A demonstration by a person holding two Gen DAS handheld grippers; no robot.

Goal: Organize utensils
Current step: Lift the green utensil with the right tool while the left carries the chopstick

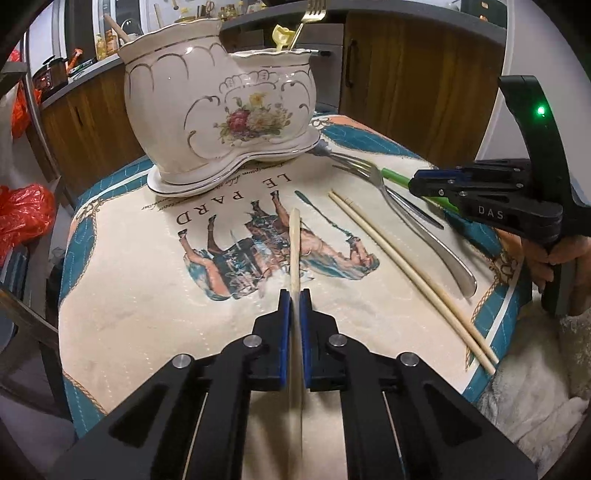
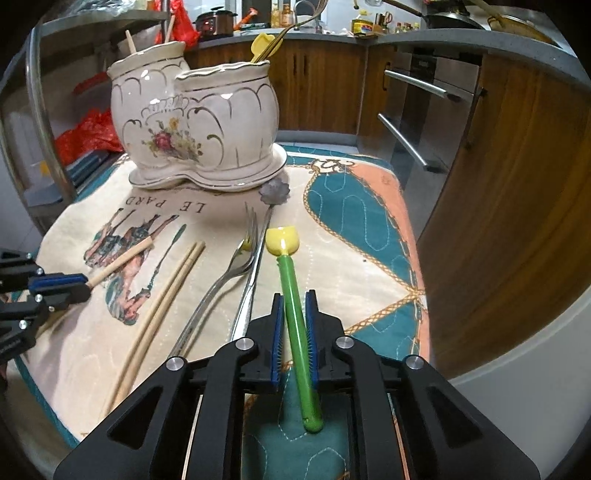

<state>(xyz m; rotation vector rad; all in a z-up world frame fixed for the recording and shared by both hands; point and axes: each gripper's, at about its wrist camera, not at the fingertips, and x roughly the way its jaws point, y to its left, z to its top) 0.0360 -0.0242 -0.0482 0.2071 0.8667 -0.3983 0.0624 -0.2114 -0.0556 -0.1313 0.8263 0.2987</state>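
**Both grippers closed on utensils above a printed cloth**

A kitchen with wood-fronted cabinets (image 2: pixel 321 85) and a grey countertop (image 2: pixel 332 37) runs behind a table draped in a quilted cloth (image 1: pixel 147 280) printed with horses and the words "LE PARD". At about 11 o'clock in both views stands a white ceramic utensil holder (image 1: pixel 218 107) with two joined pots on a shared saucer, painted with flowers and gold trim. A gold fork (image 1: pixel 314 13) and a yellow-tipped utensil (image 1: pixel 282 37) stick up from its shorter pot; wooden sticks (image 2: pixel 130 40) rise from the taller one.

The left gripper (image 1: pixel 294 299) has its blue pads pressed tight on a single chopstick (image 1: pixel 294 240), which points toward 12 o'clock over the horse print. Whether the chopstick touches the cloth cannot be told.

In the right wrist view the right gripper (image 2: pixel 294 302) is narrowed around the green handle of a yellow-headed spoon (image 2: pixel 291 288); both pads appear to touch the handle, and the yellow head points to 12 o'clock.

On the cloth between the grippers lie a pair of chopsticks (image 2: pixel 166 295), side by side and touching, then a silver fork (image 2: pixel 229 266), then a silver utensil with a flower-shaped end (image 2: pixel 273 192) just beside the holder's saucer. In the right wrist view the fork tines overlap that utensil's shaft.
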